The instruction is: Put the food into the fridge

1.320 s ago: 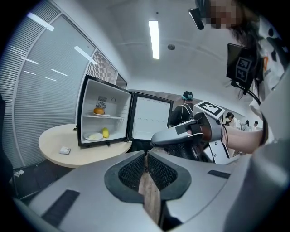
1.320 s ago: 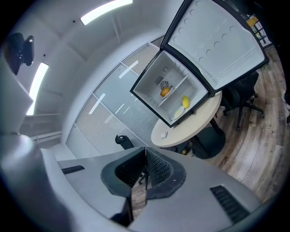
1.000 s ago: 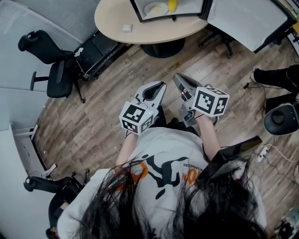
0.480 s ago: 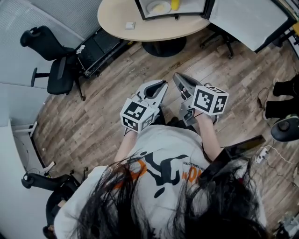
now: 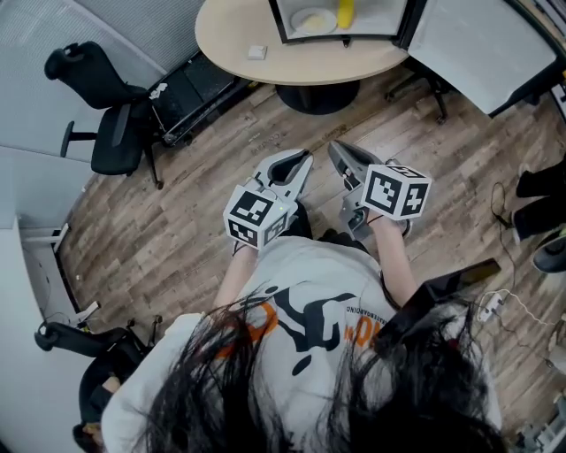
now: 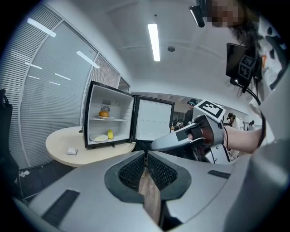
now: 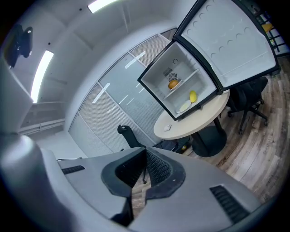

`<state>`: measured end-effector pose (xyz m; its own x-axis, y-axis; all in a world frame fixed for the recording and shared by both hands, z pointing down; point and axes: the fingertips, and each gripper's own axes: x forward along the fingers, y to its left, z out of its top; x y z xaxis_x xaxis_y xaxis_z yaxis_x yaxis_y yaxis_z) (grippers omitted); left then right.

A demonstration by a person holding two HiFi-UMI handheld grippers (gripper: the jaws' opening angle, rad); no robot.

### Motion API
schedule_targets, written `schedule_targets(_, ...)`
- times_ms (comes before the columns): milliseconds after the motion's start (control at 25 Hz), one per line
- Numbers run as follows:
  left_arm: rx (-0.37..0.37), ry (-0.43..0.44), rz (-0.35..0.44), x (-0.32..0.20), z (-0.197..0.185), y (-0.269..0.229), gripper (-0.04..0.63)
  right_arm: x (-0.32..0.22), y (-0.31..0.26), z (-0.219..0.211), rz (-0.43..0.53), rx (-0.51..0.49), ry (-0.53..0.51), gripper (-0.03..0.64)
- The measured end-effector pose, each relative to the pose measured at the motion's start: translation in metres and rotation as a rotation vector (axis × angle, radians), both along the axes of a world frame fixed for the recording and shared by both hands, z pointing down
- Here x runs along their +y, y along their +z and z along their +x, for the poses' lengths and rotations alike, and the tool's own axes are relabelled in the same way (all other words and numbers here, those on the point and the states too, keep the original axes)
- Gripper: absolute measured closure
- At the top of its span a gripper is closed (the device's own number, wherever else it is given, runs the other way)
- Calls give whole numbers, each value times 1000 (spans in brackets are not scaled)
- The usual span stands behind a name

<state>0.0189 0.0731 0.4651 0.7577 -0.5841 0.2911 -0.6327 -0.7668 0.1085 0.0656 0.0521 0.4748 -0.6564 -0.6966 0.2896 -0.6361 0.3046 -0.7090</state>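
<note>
A small fridge (image 5: 340,22) stands on a round table (image 5: 265,26) with its door (image 5: 478,49) swung wide. Inside, an orange (image 7: 172,84) lies on the upper shelf. A yellow fruit (image 7: 193,96) and a plate (image 7: 184,106) sit on the bottom, as the left gripper view also shows with the orange (image 6: 104,114) and yellow fruit (image 6: 110,134). My left gripper (image 5: 301,159) and right gripper (image 5: 339,150) are held side by side over the wooden floor, well short of the table. Both are shut with nothing in them.
A small white item (image 5: 257,52) lies on the table. A black office chair (image 5: 102,115) stands at the left and a black case (image 5: 190,88) under the table edge. Another chair (image 7: 249,97) is behind the door. Dark shoes (image 5: 539,186) and cables lie at the right.
The table and fridge have slid rightward in the head view. A dark shoe at the right has drifted toward the edge. Both grippers stay shut and close together.
</note>
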Motion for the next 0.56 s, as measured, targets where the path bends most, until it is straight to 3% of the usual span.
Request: schedule_targets(560,5,2,10,-22,10,-8,582,-16,-2,16,-4,17,17,601)
